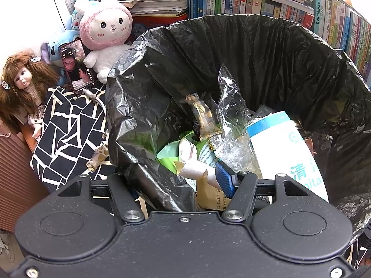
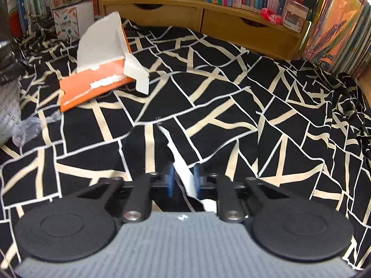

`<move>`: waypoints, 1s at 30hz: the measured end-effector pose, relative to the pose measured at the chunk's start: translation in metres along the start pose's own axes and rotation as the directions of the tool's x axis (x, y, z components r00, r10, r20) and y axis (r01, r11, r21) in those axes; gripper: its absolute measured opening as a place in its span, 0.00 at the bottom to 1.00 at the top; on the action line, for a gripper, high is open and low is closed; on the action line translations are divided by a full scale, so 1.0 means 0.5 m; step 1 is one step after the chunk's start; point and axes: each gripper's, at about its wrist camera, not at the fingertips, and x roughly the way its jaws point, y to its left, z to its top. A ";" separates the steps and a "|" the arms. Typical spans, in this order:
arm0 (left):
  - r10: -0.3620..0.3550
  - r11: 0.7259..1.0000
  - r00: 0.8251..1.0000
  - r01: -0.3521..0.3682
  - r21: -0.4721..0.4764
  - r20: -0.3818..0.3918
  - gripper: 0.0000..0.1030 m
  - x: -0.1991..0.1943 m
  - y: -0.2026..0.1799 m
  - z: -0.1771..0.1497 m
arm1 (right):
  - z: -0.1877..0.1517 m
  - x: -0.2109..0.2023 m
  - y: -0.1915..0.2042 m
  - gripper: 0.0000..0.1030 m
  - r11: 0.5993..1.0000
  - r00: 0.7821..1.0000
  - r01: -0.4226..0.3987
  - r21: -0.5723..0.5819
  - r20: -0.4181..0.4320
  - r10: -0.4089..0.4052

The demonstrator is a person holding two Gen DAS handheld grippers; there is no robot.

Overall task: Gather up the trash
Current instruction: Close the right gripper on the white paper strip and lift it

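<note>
Over the bin, the left claw (image 1: pixel 183 185) pinches the crinkled black plastic bin liner (image 1: pixel 266 53), holding its mouth wide over wrappers. Down on the black-and-cream patterned cloth (image 2: pixel 231 106), the right claw (image 2: pixel 183 180) stands narrow around a thin white paper scrap (image 2: pixel 183 173): light, floppy, easily torn, best nipped mid-strip.

Trash bag (image 1: pixel 255 53) as landmark, wrappers (image 1: pixel 206 120) and bottle (image 1: pixel 285 148) inside it, plush rabbit (image 1: pixel 104 30), phone (image 1: pixel 77 66) and doll (image 1: pixel 20 81) left of it, books (image 1: pixel 255 2) behind it.
</note>
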 end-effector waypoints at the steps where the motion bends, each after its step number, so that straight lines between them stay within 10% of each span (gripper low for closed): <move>1: 0.000 1.000 1.000 0.000 0.000 0.000 0.58 0.000 0.000 0.000 | 0.003 -0.005 0.001 0.18 1.000 1.000 0.003 0.003 0.008 -0.003; 10: -0.003 1.000 1.000 0.003 0.001 0.001 0.58 0.000 0.000 -0.001 | 0.038 -0.061 -0.012 0.14 0.997 0.995 -0.022 0.071 0.095 0.016; 16: -0.010 1.000 1.000 0.010 0.007 0.002 0.58 0.001 0.002 -0.003 | 0.039 -0.033 -0.043 0.68 0.995 0.994 -0.104 0.005 -0.028 0.104; 20: -0.009 1.000 1.000 0.009 0.009 0.001 0.58 0.001 0.002 -0.003 | 0.038 -0.005 -0.061 0.78 0.991 0.988 -0.119 -0.064 -0.103 0.112; 27: -0.006 1.000 1.000 0.006 0.009 0.002 0.58 0.000 0.001 -0.002 | 0.008 0.025 -0.064 0.73 0.991 0.980 -0.115 -0.065 -0.170 0.102; 30: -0.004 1.000 1.000 0.004 0.007 0.002 0.58 0.000 0.001 -0.002 | -0.003 0.012 -0.050 0.45 0.991 0.985 -0.117 -0.072 -0.139 0.106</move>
